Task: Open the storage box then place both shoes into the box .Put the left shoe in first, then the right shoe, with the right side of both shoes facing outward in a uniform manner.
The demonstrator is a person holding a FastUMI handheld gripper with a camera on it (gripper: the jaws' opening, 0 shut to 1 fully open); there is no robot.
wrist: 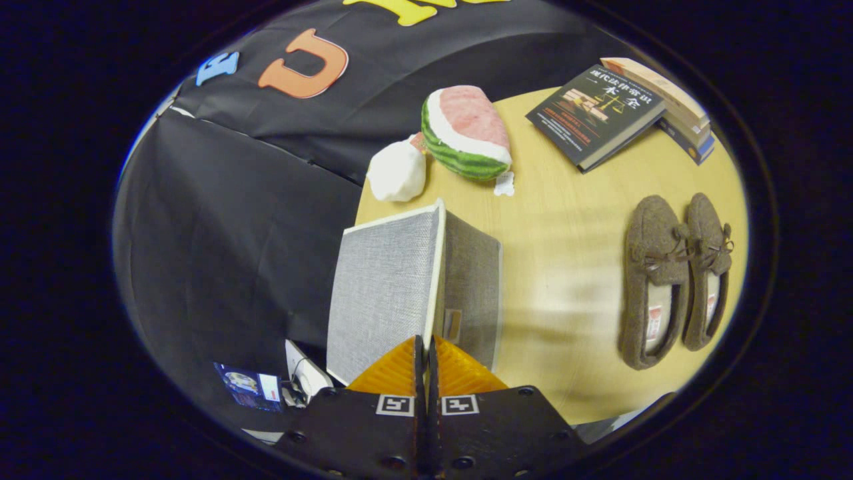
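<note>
Storage box (413, 287) sits just ahead of the closed jaws, which seem to pinch its raised lid edge to swing it open, while beyond it on the bench (566, 267) both shoes (673, 280) wait side by side.

A watermelon-slice plush (466, 133) and a white plush (396, 175) are seen touching on the worktop (566, 233); stacked books (620, 110) lie farther off.
</note>
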